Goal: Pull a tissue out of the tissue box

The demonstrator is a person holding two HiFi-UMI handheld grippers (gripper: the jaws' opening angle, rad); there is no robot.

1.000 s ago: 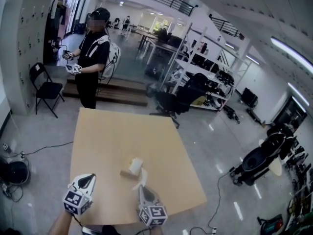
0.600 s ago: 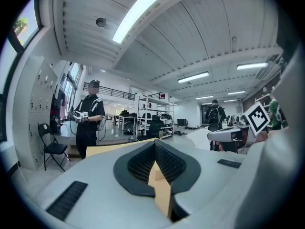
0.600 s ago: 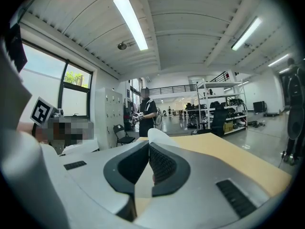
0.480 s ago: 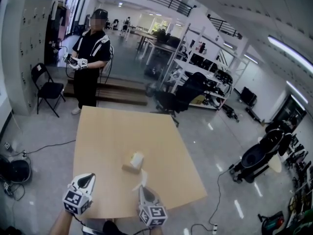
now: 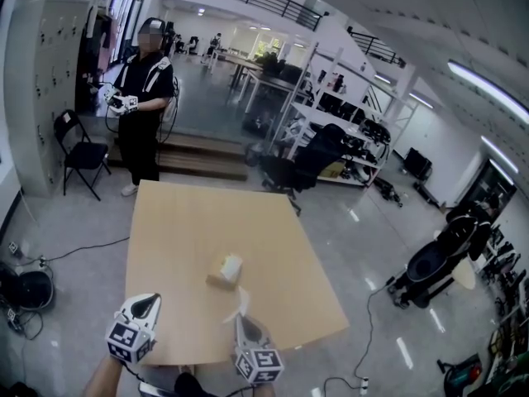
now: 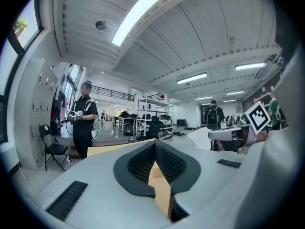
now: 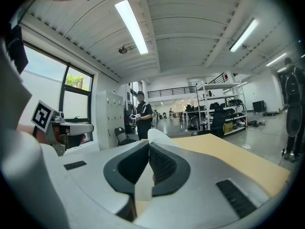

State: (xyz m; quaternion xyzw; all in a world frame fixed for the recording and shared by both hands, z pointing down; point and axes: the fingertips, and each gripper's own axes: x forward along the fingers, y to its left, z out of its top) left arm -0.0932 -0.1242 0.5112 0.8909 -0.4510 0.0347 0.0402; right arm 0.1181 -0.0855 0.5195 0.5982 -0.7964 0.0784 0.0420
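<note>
A small tan tissue box [image 5: 221,273] with a white tissue poking out of its top lies on the wooden table [image 5: 190,222], near the middle. My right gripper [image 5: 243,318] is near the table's front edge, shut on a loose white tissue [image 5: 241,302] that hangs clear of the box. In the right gripper view the tissue [image 7: 159,136] sticks up beyond the closed jaws of that gripper [image 7: 148,148]. My left gripper [image 5: 149,303] is level with it at the left. Its jaws meet at the tips and hold nothing [image 6: 155,147].
A person in black [image 5: 142,98] stands beyond the table's far end holding grippers. A folding chair [image 5: 80,151] is at the left, office chairs and shelves [image 5: 331,139] behind, a dark wheeled cart [image 5: 434,267] at the right. Cables lie on the floor.
Both grippers have drawn back toward me, so the gap between the held tissue and the box has grown. The person at the back has stepped left.
</note>
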